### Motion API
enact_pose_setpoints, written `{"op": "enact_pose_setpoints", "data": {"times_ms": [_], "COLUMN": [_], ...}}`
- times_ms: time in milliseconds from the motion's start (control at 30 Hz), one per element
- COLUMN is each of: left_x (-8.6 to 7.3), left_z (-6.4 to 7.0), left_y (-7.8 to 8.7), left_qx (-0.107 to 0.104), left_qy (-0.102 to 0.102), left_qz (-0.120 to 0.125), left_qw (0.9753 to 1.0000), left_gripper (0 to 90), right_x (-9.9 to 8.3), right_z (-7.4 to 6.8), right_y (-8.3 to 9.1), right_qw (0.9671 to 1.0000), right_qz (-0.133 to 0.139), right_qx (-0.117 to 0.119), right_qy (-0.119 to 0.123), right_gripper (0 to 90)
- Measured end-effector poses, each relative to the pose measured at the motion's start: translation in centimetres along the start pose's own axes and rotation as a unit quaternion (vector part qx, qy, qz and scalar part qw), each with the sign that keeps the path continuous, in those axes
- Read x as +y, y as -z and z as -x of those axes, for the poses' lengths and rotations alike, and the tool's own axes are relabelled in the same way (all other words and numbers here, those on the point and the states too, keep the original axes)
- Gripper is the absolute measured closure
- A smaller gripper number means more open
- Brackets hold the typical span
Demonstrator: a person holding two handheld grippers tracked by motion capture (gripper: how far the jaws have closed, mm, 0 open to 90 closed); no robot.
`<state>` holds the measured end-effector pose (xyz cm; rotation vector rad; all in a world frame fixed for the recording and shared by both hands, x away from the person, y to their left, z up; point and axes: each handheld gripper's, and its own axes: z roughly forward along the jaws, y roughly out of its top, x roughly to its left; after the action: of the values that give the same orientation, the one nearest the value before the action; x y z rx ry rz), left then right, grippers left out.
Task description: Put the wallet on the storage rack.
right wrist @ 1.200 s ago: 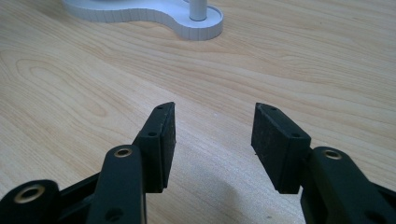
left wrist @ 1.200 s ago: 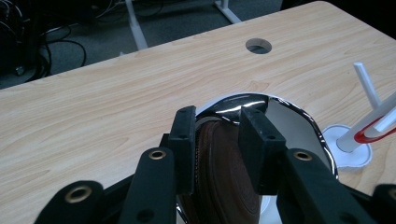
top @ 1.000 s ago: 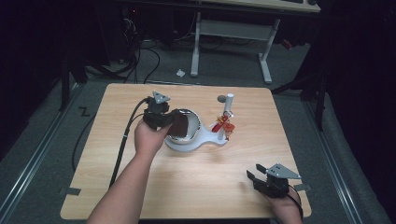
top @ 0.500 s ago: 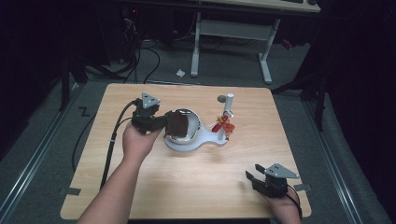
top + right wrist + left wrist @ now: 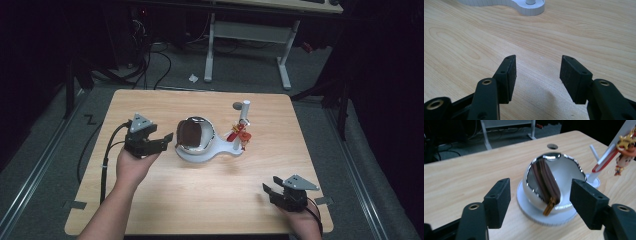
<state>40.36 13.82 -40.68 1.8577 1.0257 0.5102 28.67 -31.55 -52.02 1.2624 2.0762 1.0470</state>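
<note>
The brown pouch (image 5: 546, 185) is partly hidden: its far end sinks behind the rim of the shiny bowl (image 5: 571, 173), and the mirrored wall doubles it, so its true outline is hard to read. It is a slim, dark brown zipped case with a tan pull tab hanging over the bowl's lip at 6 o'clock. Its long axis runs from about 11 o'clock down to 5 o'clock in the left gripper view, leaning against the bowl's inside. The bowl sits tilted on a white stand (image 5: 207, 154) near the middle of the tabletop (image 5: 320, 150). The left gripper (image 5: 162, 141), jaws spread wide and holding nothing, sits just at the bowl's 9 o'clock. The right gripper (image 5: 270, 191), also spread, rests at the tabletop's 5 o'clock corner.
</note>
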Motion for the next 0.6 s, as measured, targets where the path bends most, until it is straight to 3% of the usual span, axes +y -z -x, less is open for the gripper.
{"op": "enact_pose_setpoints", "data": {"times_ms": [100, 300, 467, 533, 567, 600], "left_x": [-1.0, -4.9, -9.1, -11.5, -11.5, -13.2], "left_z": [-0.3, -1.6, -2.2, -2.0, -2.0, -1.6], "left_y": [0.1, -0.2, -0.6, -0.2, -0.2, 0.8], "left_qx": [-0.002, -0.005, -0.014, -0.018, -0.018, -0.019], "left_qy": [0.005, 0.026, 0.032, 0.029, 0.029, 0.032], "left_qz": [-0.002, -0.02, -0.041, -0.052, -0.052, -0.053], "left_qw": [1.0, 0.9995, 0.9985, 0.9981, 0.9981, 0.9979], "left_gripper": [32.1, 30.9, 29.6, 29.5, 29.1, 27.8], "right_x": [0.0, -0.1, -0.2, -0.3, -0.3, -0.3], "right_z": [-0.1, -0.2, -0.2, -0.2, -0.3, -0.3], "right_y": [-0.1, -0.4, -0.4, -0.4, -0.4, -0.3], "right_qw": [1.0, 1.0, 0.9999, 0.9999, 0.9999, 0.9999], "right_qz": [-0.004, -0.009, -0.011, -0.012, -0.013, -0.012], "right_qx": [-0.001, 0.0, -0.001, -0.002, -0.002, -0.003], "right_qy": [0.001, 0.003, 0.001, 0.0, 0.001, 0.0], "right_gripper": [46.9, 46.4, 46.2, 46.2, 46.1, 45.9]}}
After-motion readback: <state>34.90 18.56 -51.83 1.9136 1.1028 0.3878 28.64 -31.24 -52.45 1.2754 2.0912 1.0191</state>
